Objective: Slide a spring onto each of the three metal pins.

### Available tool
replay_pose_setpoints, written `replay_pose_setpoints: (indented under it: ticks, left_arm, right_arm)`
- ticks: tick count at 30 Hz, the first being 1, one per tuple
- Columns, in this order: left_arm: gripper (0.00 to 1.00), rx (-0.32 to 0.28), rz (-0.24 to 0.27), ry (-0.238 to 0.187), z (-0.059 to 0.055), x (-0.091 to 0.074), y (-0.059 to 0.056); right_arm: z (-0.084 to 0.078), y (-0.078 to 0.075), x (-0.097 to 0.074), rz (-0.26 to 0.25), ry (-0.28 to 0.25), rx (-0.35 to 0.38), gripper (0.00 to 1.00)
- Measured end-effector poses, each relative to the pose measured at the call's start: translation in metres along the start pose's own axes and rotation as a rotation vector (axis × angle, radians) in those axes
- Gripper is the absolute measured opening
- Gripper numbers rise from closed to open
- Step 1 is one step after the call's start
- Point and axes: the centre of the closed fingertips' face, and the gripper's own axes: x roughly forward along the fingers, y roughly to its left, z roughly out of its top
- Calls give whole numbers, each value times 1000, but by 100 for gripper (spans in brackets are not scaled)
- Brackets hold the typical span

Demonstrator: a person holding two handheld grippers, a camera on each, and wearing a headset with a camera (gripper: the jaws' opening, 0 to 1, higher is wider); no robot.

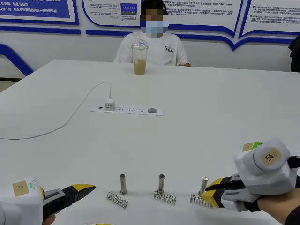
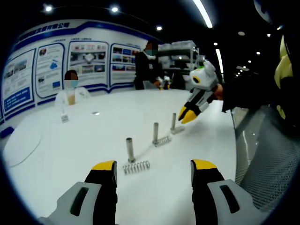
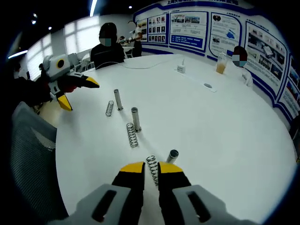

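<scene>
Wide free white tabletop [image 1: 211, 93] behind the work, up to the far edge. At the near-left corner, left gripper [image 2: 153, 165], jaws spread wide, holding nothing. Along the near edge, upright and apart: left pin [image 1: 123, 183], middle pin [image 1: 161, 183], right pin [image 1: 204, 185], with left spring [image 1: 117, 199], middle spring [image 1: 165, 197] and right spring [image 1: 200, 200] lying at their feet. Right gripper [image 3: 151, 169], jaws narrowed around the right spring's end; real pinch impossible to tell. At the centre, power strip [image 1: 127, 109]; at the far edge, cup [image 1: 139, 58] with brownish drink.

White table [image 1: 211, 140] — pins [image 1: 123, 183], springs [image 1: 117, 199], power strip [image 1: 127, 110], cup [image 1: 139, 59]
</scene>
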Motion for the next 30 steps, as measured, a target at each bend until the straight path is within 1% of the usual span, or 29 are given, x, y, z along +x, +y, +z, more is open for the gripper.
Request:
replay_pose_setpoints:
  ticks: [3, 6, 14, 22, 26, 30]
  left_arm:
    - [65, -2, 3, 0, 0, -1, 1]
    - [65, -5, 5, 3, -1, -1, 1]
    - [65, -8, 6, 5, -3, -2, 0]
    - [64, -9, 8, 6, -3, -3, 0]
    - [64, -9, 8, 6, -3, -3, 0]
    - [64, -7, 4, 6, -3, -3, -1]
  right_arm:
    - [0, 3, 6, 4, 11, -26, 12]
    - [-2, 4, 14, -4, 30, -67, 12]
    - [-6, 4, 26, -15, 61, -115, 12]
    - [-11, 3, 27, -14, 82, -122, 12]
    - [-12, 8, 25, -2, 95, -119, 11]
    - [-14, 14, 24, 4, 116, -141, 11]
